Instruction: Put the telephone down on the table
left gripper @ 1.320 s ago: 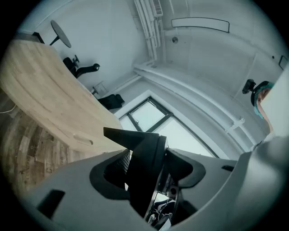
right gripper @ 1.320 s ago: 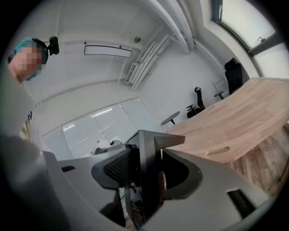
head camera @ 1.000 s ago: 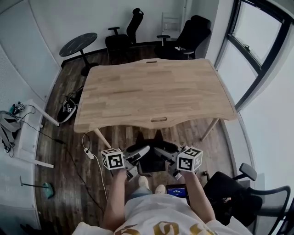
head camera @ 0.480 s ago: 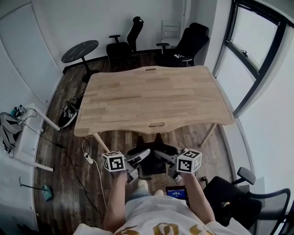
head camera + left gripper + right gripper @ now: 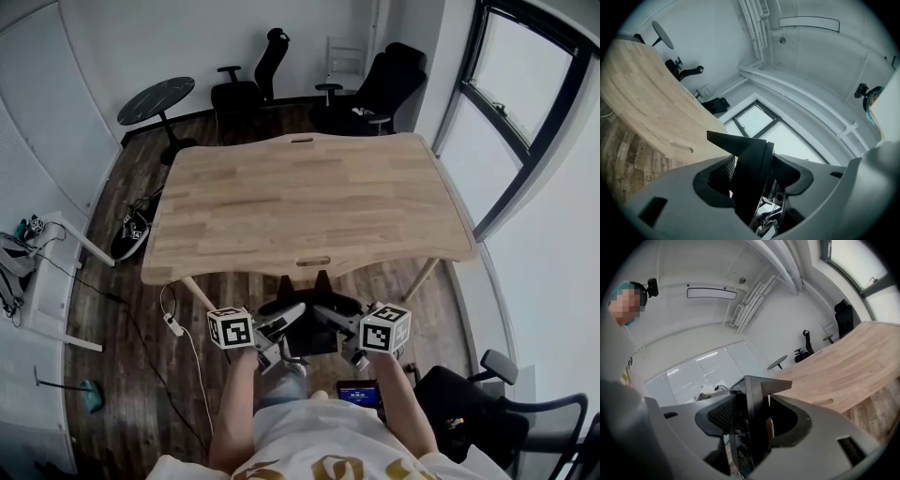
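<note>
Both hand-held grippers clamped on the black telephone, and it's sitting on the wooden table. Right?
Not quite. The telephone is not on the table. The head view shows it held in the air short of the table's near edge, above the floor. The rest holds: the left hand-held gripper and the right hand-held gripper are both clamped on it.

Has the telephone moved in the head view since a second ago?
Yes. The telephone has moved toward the table: the strip of floor between it and the table's near edge is narrower than before.
</note>
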### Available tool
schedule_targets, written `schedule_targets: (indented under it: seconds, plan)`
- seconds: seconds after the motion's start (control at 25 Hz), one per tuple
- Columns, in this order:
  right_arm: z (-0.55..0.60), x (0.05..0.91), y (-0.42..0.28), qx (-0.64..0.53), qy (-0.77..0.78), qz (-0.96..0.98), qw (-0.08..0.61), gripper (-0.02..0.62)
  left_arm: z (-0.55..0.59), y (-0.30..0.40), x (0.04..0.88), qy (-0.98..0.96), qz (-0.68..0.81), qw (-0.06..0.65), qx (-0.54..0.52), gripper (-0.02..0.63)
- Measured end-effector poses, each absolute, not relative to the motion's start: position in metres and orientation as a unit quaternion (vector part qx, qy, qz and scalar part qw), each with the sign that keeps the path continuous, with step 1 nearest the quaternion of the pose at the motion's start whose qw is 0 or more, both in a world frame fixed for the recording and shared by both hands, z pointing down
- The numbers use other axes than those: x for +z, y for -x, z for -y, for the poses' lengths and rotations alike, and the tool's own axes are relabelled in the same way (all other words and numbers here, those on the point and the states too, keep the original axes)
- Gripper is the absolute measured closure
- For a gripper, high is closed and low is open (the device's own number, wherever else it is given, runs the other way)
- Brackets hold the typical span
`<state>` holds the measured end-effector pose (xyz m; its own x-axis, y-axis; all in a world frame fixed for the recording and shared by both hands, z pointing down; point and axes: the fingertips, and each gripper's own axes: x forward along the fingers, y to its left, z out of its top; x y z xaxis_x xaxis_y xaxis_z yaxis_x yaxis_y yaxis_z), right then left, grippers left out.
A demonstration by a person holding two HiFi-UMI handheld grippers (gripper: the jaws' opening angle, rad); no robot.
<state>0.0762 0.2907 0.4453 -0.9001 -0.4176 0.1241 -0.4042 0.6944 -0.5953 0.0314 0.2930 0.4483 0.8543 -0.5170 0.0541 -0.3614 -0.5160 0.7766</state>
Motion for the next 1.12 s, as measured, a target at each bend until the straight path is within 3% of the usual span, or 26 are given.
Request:
schedule_targets:
  seconds: [1.12]
  plan:
    - [-0.006, 0.485, -0.015, -0.362, 0.299, -0.883, 0.006, 0.387, -0.001, 0.029, 0.489, -0.868, 0.177, 0.461, -0.054, 0.368]
